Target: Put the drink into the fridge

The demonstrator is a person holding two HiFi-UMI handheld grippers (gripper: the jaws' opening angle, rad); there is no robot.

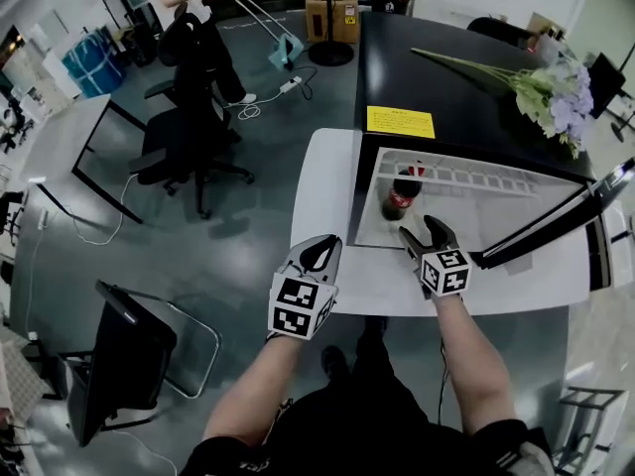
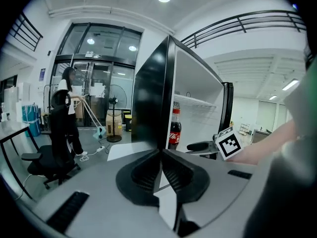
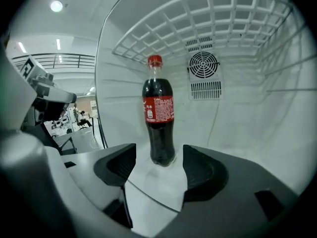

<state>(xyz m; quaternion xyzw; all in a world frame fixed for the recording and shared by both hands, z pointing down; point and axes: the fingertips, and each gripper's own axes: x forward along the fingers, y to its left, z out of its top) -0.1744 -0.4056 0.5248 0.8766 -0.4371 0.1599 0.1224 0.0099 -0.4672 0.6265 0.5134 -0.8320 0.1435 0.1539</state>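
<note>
the right gripper point(image 3: 158, 161) holds its moulded black jaws apart and empty, just short of the cola bottle point(image 3: 158, 118), slim dark plastic with a red cap, upright on the smooth white floor of the fridge point(image 3: 257, 133) under a wire shelf point(image 3: 208, 24). the left gripper point(image 2: 161, 170) has its ribbed jaws together on nothing.

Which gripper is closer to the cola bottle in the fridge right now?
Right. The right gripper is at the fridge opening, jaws open just short of the cola bottle, not touching it. The left gripper, shut, is outside the fridge, farther back and left in the head view.
</note>
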